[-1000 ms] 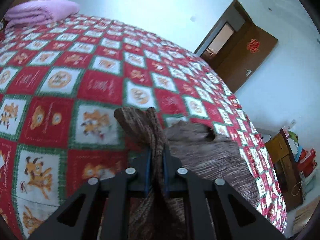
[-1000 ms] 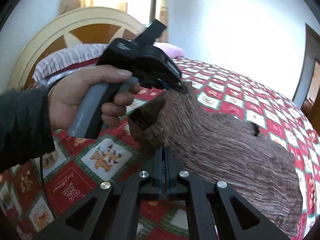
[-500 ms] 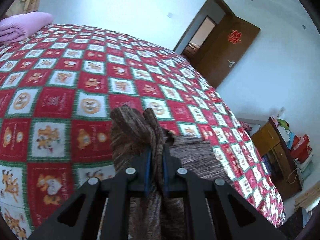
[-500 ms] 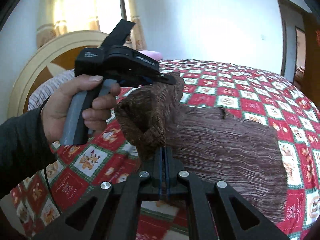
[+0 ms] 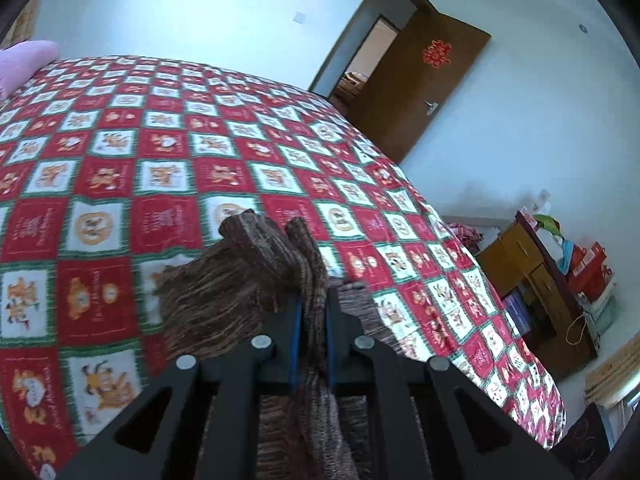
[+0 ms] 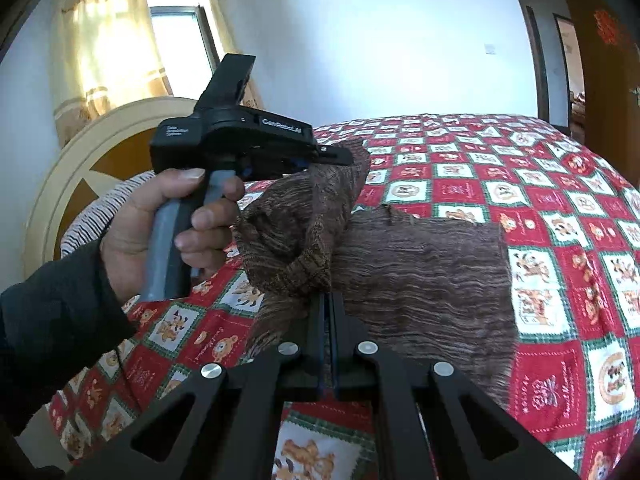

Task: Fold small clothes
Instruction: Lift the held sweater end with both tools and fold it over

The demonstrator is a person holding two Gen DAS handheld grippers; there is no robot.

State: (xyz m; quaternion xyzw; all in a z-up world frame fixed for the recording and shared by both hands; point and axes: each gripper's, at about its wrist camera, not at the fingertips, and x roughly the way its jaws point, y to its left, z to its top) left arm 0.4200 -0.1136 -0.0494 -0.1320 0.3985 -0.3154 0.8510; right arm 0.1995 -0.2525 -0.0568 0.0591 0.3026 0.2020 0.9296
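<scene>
- Left wrist view: my left gripper point(image 5: 311, 312) has its jaws clamped on a bunched edge of the one brown knit garment point(image 5: 224, 292). The rest of it trails onto the bed point(image 5: 120, 168).
- Right wrist view: my right gripper point(image 6: 328, 312) is pinched shut on another edge of that garment point(image 6: 420, 272), lifted over the flat part. The left hand point(image 6: 160, 220) is visible. Judged soft, light and floppy; best held at hems or corners.
</scene>
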